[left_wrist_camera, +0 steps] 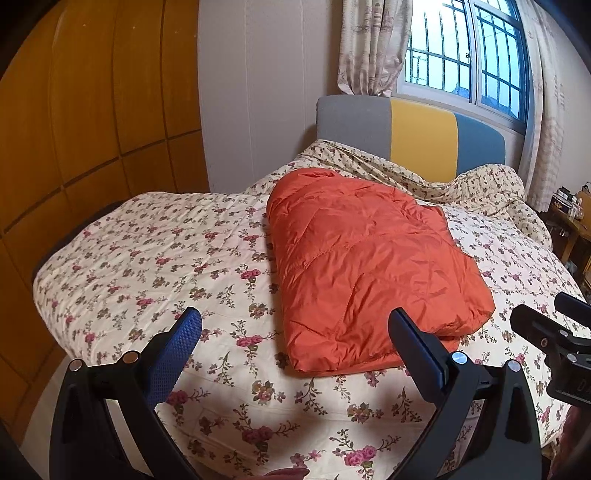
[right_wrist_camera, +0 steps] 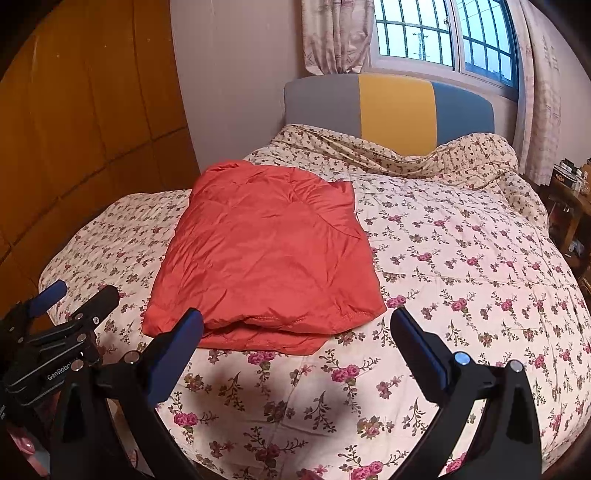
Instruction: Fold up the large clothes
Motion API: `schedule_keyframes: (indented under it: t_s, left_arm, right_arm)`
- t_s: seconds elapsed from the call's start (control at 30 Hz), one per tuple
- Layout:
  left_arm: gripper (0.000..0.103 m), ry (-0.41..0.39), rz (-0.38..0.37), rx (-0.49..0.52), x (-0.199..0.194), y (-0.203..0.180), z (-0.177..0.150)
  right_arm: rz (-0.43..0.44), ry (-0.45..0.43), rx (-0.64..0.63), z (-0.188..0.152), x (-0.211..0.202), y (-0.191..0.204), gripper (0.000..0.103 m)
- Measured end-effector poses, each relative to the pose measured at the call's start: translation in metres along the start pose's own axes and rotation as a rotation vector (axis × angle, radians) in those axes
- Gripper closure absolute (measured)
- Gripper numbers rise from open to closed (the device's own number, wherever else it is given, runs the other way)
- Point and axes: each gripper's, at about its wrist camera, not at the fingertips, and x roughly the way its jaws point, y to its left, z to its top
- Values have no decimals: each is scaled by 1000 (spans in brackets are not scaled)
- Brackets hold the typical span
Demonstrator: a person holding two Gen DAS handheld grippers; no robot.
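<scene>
Bed (left_wrist_camera: 122, 258) fills most of both views, covered by a cream quilt (right_wrist_camera: 461, 266) printed with pink flowers; quilt bunched up in folds near the headboard (left_wrist_camera: 421, 133), which is panelled grey, yellow, blue. Wooden wardrobe (left_wrist_camera: 92, 110) stands along the left side. Barred window (right_wrist_camera: 443, 33) with patterned curtains behind the headboard.

Orange puffer jacket (left_wrist_camera: 365, 266) lies on the quilt, folded into a thick rectangular bundle — layers stacked, lower edges showing at the near end. It sits left of the bed's middle in the right wrist view, toward the near edge.

Left gripper (left_wrist_camera: 295, 328): jaws spread wide, holding nothing, above the quilt just short of the jacket's near end; its right finger overlaps the jacket's near corner in view, contact unclear. Right gripper (right_wrist_camera: 297, 328): jaws likewise wide apart and empty, just short of the jacket's near edge. Each gripper shows at the edge of the other's view — side by side, close together.

Small cluttered side table (right_wrist_camera: 576, 206) at far right.
</scene>
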Motion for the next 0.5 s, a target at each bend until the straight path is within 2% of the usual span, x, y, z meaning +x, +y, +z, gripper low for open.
schedule_keyframes:
  t_s: [0.5]
  left_arm:
    - [3, 6, -2, -4, 2, 1, -2]
  right_arm:
    - [7, 6, 2, -2, 2, -1, 2]
